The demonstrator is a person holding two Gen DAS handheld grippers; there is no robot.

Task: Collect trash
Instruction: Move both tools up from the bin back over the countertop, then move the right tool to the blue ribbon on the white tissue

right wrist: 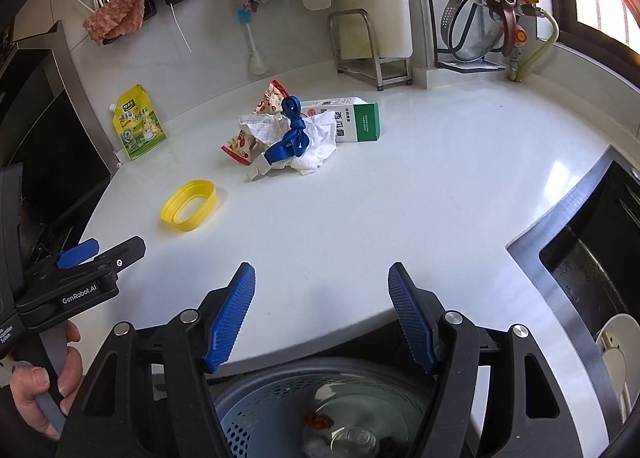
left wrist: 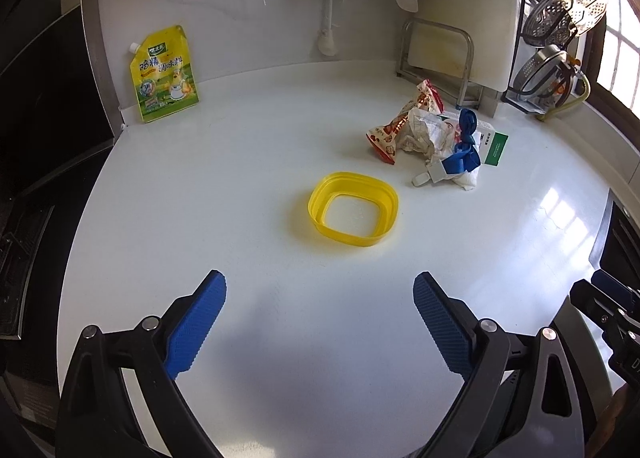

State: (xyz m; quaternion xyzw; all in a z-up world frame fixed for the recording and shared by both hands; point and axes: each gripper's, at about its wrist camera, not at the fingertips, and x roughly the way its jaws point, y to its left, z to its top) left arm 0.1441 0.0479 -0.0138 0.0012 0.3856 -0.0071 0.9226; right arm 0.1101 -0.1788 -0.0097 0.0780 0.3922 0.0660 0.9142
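Note:
A pile of trash lies on the white counter: a red-and-white snack wrapper, crumpled white paper, a blue ribbon-like strip and a white-and-green carton. A yellow plastic ring lies in front of the pile. My left gripper hovers over the counter short of the ring, wide open and empty. In the right wrist view the pile and the ring lie farther off, and my right gripper stands open and empty over the counter's front edge.
A yellow seasoning pouch leans on the back wall at the left. A grey perforated bin holding scraps sits below the counter edge. There is a dark sink at the right, and a metal rack and hanging pot lids at the back.

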